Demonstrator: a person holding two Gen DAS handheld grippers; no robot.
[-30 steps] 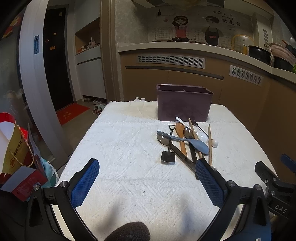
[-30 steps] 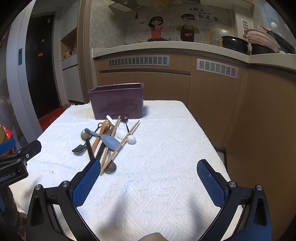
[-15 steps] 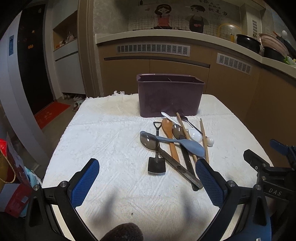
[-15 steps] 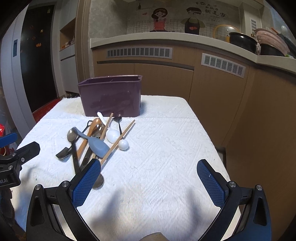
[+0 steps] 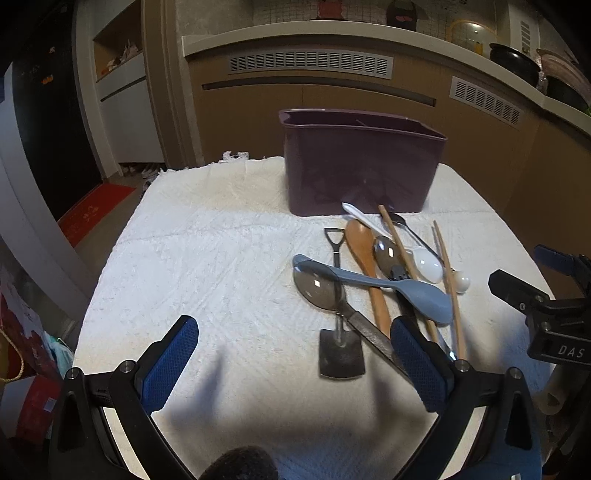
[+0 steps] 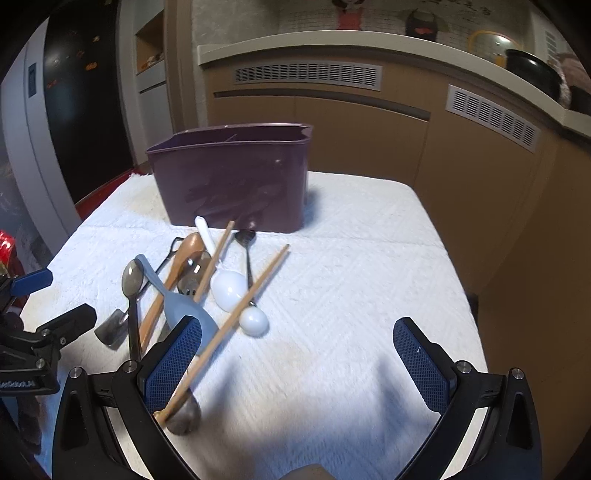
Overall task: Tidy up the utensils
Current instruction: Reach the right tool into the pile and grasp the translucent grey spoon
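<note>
Utensils (image 5: pixel 384 273) are lying heaped just before the purple bin (image 5: pixel 362 162), while left tool (image 5: pixel 295 354) and right tool (image 6: pixel 295 354) are hovering nearby, both spread apart, gripping nothing.

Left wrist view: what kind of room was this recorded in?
Most likely a home kitchen or dining corner: a counter with pots, vented cabinets below, and a cloth-covered table holding utensils and a purple bin.

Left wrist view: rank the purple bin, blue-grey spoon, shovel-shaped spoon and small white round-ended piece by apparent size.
1. purple bin
2. blue-grey spoon
3. shovel-shaped spoon, lying nearer the camera, so its place against the blue-grey spoon is unsure
4. small white round-ended piece
</note>
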